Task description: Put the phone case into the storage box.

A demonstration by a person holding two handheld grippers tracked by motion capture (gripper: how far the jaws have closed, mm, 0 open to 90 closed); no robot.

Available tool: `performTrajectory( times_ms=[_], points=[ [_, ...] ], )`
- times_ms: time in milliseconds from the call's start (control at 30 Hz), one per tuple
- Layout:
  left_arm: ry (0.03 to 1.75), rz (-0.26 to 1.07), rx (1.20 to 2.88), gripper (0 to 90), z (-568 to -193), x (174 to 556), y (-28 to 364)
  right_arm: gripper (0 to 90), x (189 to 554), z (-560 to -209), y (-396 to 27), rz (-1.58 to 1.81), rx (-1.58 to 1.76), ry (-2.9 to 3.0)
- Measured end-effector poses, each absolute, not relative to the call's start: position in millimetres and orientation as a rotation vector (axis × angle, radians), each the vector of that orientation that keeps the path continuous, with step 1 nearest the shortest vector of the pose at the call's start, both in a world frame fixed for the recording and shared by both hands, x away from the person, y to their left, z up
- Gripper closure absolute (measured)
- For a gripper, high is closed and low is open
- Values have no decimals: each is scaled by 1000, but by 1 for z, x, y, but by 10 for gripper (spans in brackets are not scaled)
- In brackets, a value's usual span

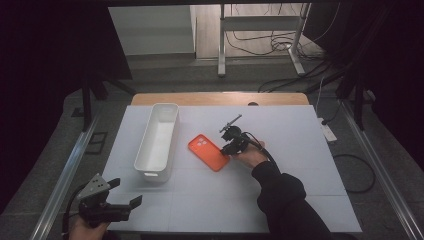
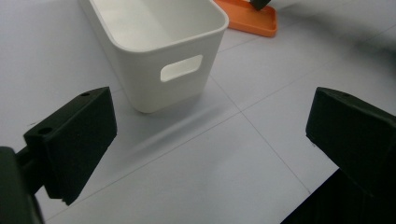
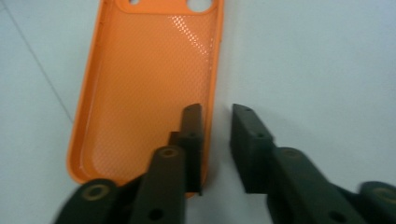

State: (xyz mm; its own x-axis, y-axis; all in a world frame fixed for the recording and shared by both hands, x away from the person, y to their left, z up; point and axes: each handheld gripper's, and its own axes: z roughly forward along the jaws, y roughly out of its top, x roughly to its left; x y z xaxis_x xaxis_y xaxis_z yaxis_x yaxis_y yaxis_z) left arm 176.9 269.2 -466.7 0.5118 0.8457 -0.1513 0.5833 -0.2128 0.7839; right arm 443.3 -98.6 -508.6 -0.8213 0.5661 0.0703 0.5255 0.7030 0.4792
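Note:
An orange phone case (image 1: 207,151) lies hollow side up in the middle of the white table, just right of a white bin (image 1: 148,174). My right gripper (image 1: 227,148) is down at the case's near right end. In the right gripper view its jaws (image 3: 217,109) straddle the right side wall of the case (image 3: 144,93): one jaw stands inside the shell, the other outside on the table. They are close together, with a thin strip of table showing beside the wall. My left gripper (image 1: 125,191) hovers open near the front left corner, with nothing between its jaws (image 2: 210,112).
The bin (image 2: 154,88) is empty, with a handle slot in its near end, and the orange case (image 2: 250,21) lies behind it. A wooden strip borders the table's far edge (image 1: 220,98). Cables and a metal stand sit on the floor beyond.

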Motion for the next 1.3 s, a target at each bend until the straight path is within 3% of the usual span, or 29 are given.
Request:
performTrajectory(
  times_ms=[33,267,1300],
  points=[
    [1176,395,1915,27,-467,177,269,844,444,-509,-99,767,910,2837],
    [1176,394,1916,27,-467,177,269,880,443,-507,-96,738,971,2832],
    [1181,380,1916,24,-467,179,269,887,420,-474,-115,900,918,2725]
  ],
)
